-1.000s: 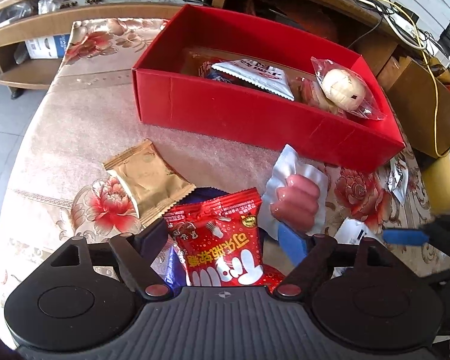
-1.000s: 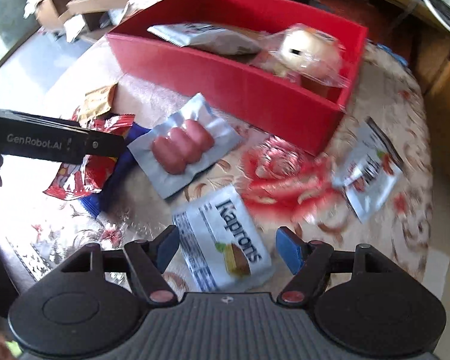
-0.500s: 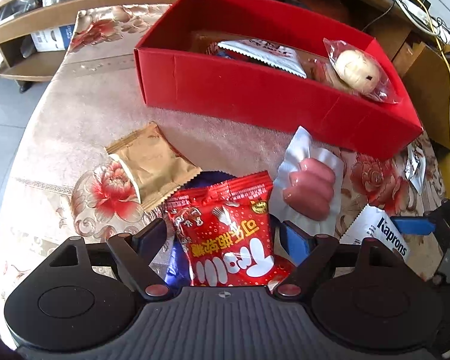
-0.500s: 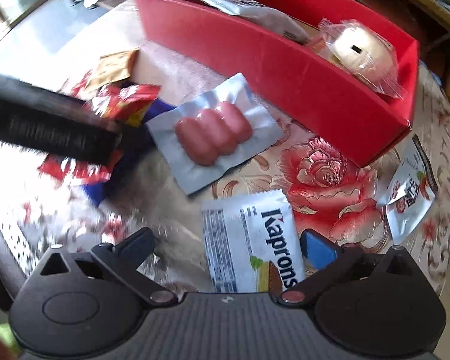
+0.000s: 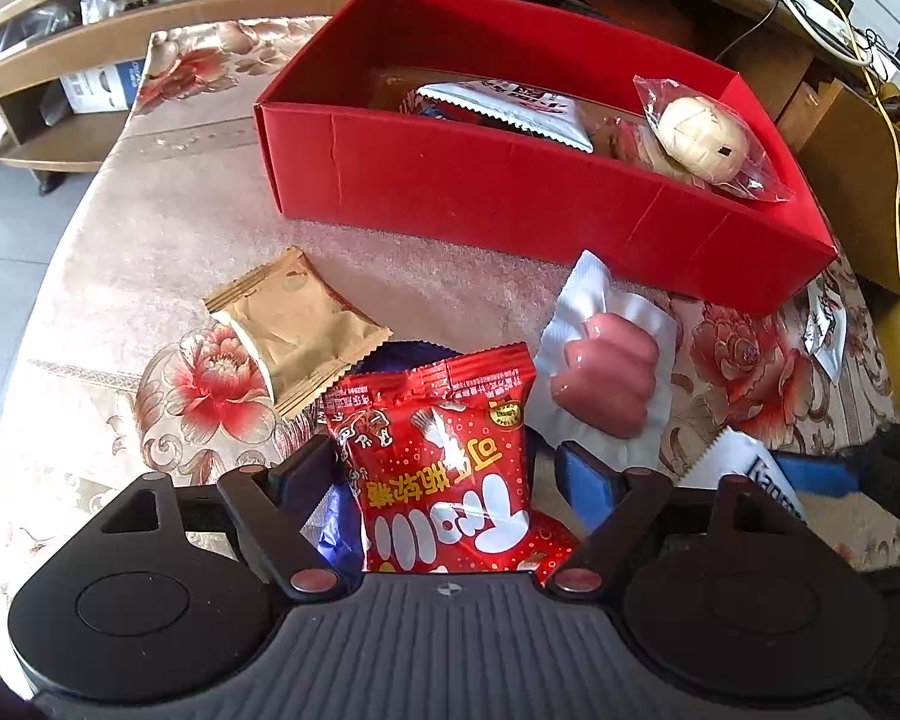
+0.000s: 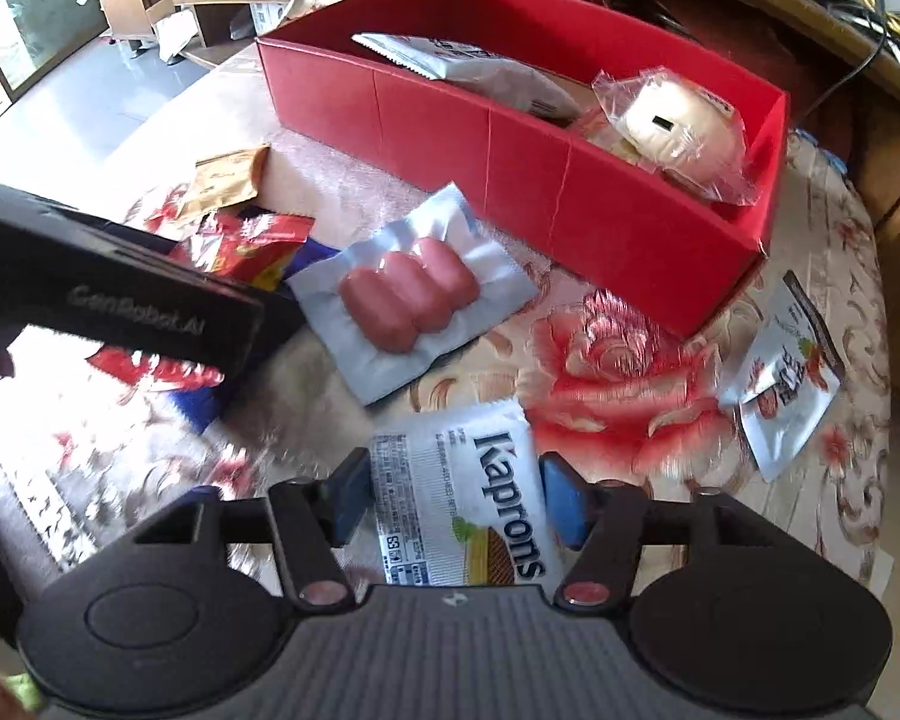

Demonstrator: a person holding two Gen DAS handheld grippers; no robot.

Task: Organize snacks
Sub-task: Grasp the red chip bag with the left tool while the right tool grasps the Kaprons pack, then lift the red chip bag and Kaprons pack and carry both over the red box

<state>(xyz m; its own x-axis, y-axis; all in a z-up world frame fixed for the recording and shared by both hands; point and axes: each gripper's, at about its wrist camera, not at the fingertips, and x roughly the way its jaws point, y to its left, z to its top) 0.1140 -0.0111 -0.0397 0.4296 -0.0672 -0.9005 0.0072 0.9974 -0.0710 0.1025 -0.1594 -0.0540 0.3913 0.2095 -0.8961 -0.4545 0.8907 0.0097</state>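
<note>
Closing since the earlier frames: right claw [image 6: 453,501], jaws just drawn in on the Kaprons packet [image 6: 459,504], which now lies between them, pads at its two edges; whether they already press cannot be told. Left claw [image 5: 444,474] has likewise narrowed a little around the red packet [image 5: 444,456]; the left pad meets the packet's edge, the right pad stands just off it, so spread, not pinching.

Step in hand: twin pick-up, one snack per claw, both packets flat on the worktop [image 5: 150,240].

Outward from the left claw: blue packet [image 5: 336,534] under the red one; gold packet [image 5: 294,330] beside it to the left; sausage pack [image 6: 414,294] between the two claws.

Outward from the right claw: silver pouch [image 6: 780,384] well off to the right, near the box corner.

Destination: red box [image 6: 510,180] at the far side, already holding a white packet [image 5: 510,108] and a wrapped bun [image 5: 702,138].

Next move, as judged: finish both squeezes firmly, since thin foil packets slip; lift clear of the blue packet and sausage pack; carry over the near wall and release inside. Five loose snacks remain outside.
</note>
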